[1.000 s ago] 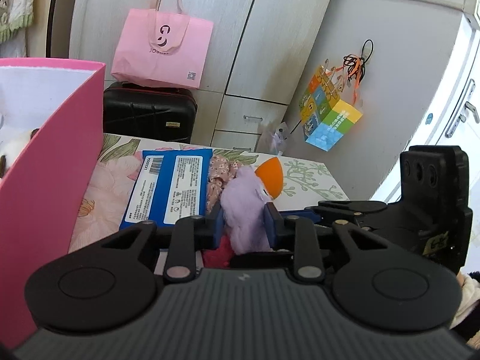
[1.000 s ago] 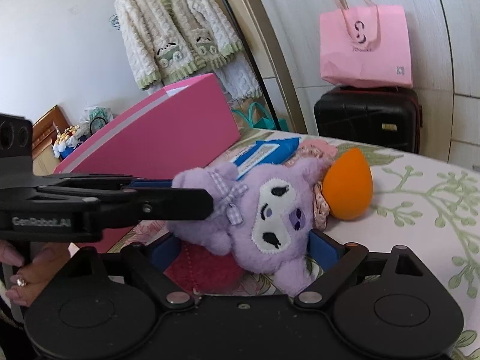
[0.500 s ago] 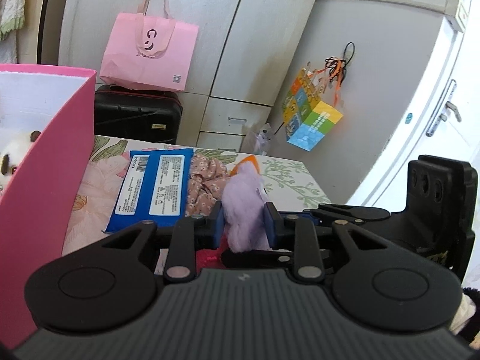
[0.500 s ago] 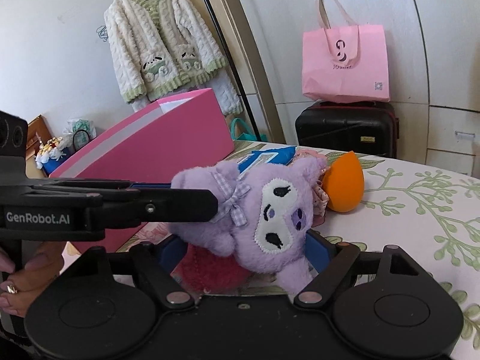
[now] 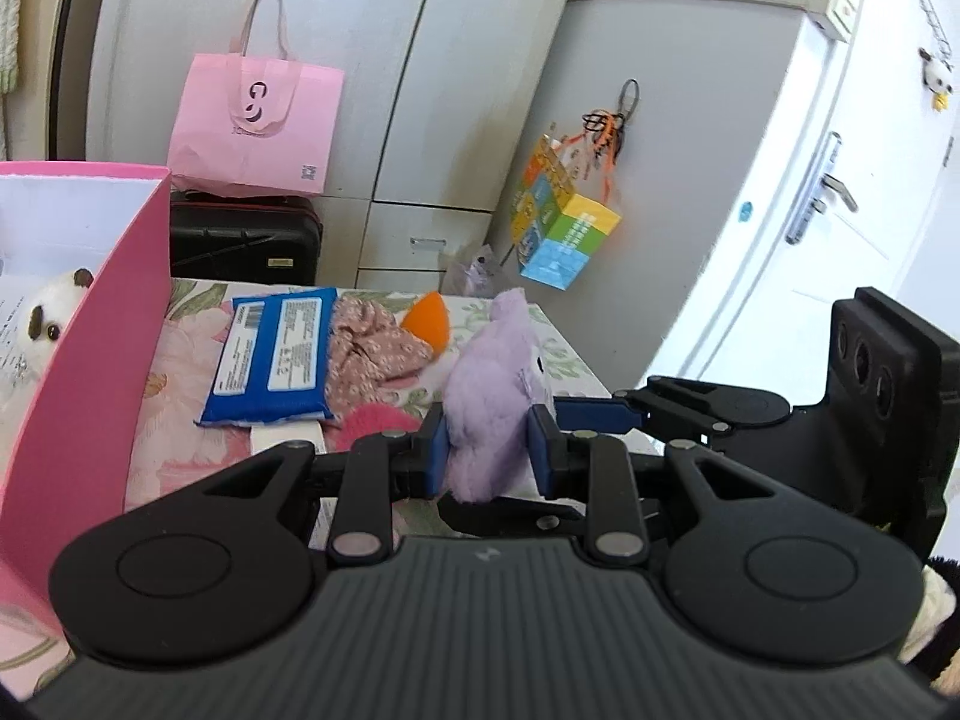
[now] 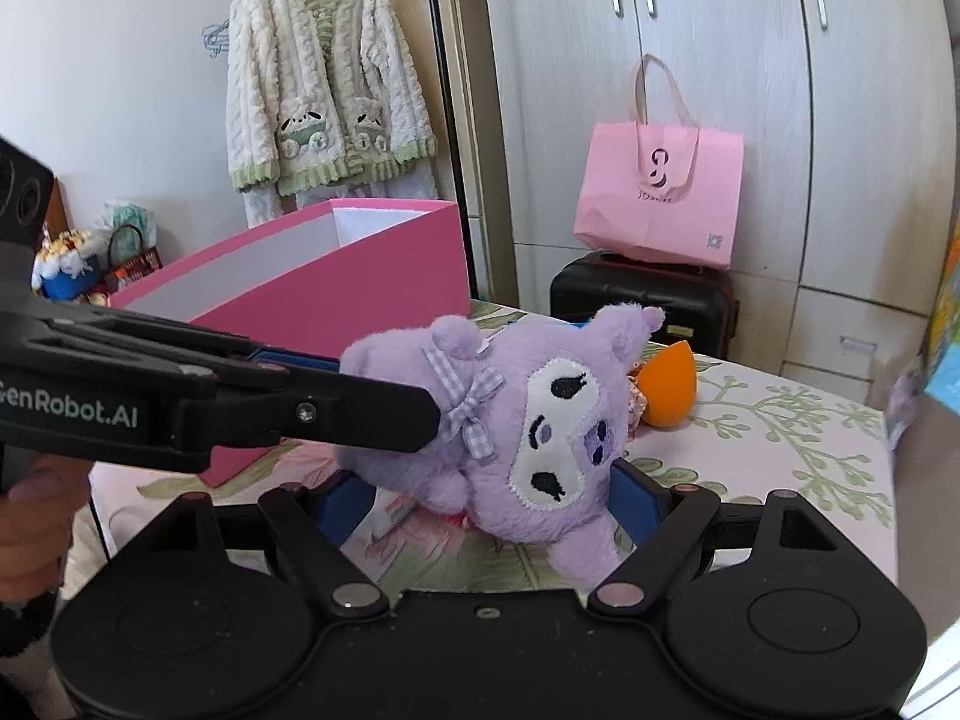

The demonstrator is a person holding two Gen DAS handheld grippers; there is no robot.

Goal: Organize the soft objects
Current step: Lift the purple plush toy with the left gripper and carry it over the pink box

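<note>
A purple plush toy point(image 5: 489, 396) with a white face point(image 6: 528, 420) hangs in the air above the flowered table. My left gripper point(image 5: 487, 453) is shut on its body, and its fingers point(image 6: 312, 414) reach in from the left in the right wrist view. My right gripper point(image 6: 486, 495) has its blue pads on both sides of the plush, wide apart; a grip cannot be told. A pink box point(image 5: 90, 360) stands at the left with a white plush point(image 5: 51, 312) inside. An orange sponge point(image 5: 427, 321), floral cloth point(image 5: 372, 348) and pink fluffy item point(image 5: 372, 423) lie on the table.
A blue wipes pack point(image 5: 273, 354) lies beside the pink box. A black suitcase point(image 6: 642, 300) with a pink bag point(image 6: 657, 204) on it stands behind the table. A colourful cube box point(image 5: 564, 234) hangs on the wardrobe. A cardigan point(image 6: 327, 102) hangs at the back.
The purple plush has been lifted off the table by both grippers, higher above the sponge and cloth. Both cameras have risen and tilted, showing more of the room.
</note>
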